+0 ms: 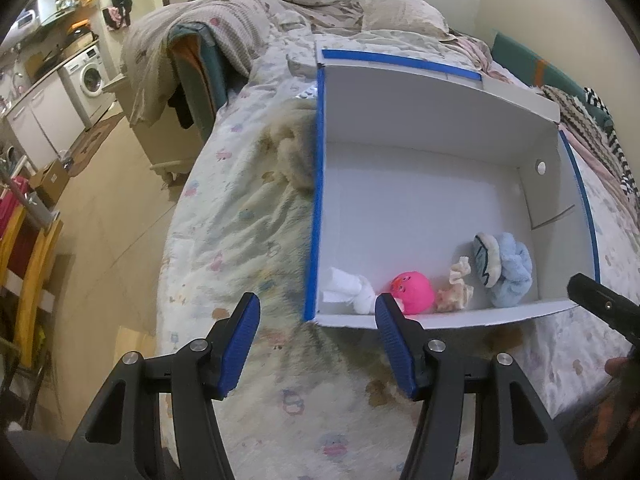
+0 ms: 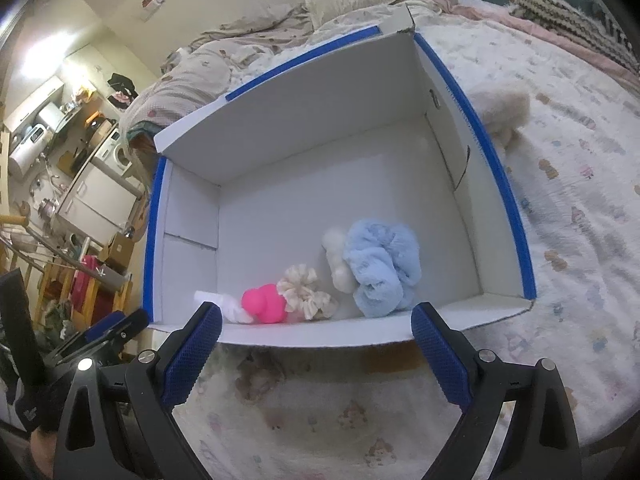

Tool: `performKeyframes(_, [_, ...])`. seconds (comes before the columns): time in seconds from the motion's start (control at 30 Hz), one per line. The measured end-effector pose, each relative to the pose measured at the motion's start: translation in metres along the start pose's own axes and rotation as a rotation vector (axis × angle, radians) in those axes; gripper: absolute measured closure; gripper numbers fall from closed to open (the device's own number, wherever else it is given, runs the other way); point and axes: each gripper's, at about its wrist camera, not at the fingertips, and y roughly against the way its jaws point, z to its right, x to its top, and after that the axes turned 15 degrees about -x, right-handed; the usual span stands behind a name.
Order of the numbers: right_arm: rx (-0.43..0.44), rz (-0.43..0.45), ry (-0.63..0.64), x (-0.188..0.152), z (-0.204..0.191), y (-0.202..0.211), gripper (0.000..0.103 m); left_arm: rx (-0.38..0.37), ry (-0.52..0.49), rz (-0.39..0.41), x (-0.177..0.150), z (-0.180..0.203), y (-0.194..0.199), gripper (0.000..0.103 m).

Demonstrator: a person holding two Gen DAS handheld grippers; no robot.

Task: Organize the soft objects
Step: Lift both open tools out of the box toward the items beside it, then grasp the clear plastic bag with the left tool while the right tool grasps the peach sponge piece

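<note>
Inside, along the near wall of the white cardboard box (image 2: 304, 152), 4 soft things lie in a row running left to right. From the left: a white rolled cloth (image 2: 230, 307), a pink round toy (image 2: 266, 304) with a small face visible in the left wrist view, a cream ruffled scrunchie (image 2: 304, 290), and a light blue plush (image 2: 382, 266) with a white piece tucked against its left side. The pink toy touches both the cloth and the scrunchie; the blue plush sits just beside the scrunchie. No readable writing shows on any of them or on the box.

Blue tape edges the box rim, and its long axis runs away from the cameras across the patterned bedspread (image 2: 560, 184). A beige fluffy object (image 2: 502, 110) lies on the bed just outside the box's right wall.

Both claws hover just short of the near rim, empty: the left gripper (image 1: 318, 320) is spread, and the right gripper (image 2: 316, 330) is spread wider.

A washing machine (image 1: 90, 78) stands across the room.
</note>
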Motion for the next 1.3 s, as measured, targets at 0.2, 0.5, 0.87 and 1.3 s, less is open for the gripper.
performKeyframes(0.2, [-0.022, 0.003, 0.026, -0.009, 0.0, 0.005, 0.001, 0.014, 0.02, -0.001, -0.007, -0.009, 0.004, 0.047])
performKeyframes(0.5, [-0.07, -0.061, 0.024, -0.023, 0.013, -0.004, 0.001, 0.033, 0.04, -0.01, -0.015, -0.021, 0.006, 0.046])
performKeyframes(0.87, [-0.098, -0.101, -0.029, -0.025, 0.03, -0.011, 0.001, 0.043, 0.062, -0.014, -0.019, -0.029, 0.006, 0.046])
performKeyframes(1.3, [-0.146, -0.178, -0.034, -0.027, 0.028, -0.031, 0.001, -0.05, 0.187, -0.09, -0.018, -0.039, -0.02, 0.047])
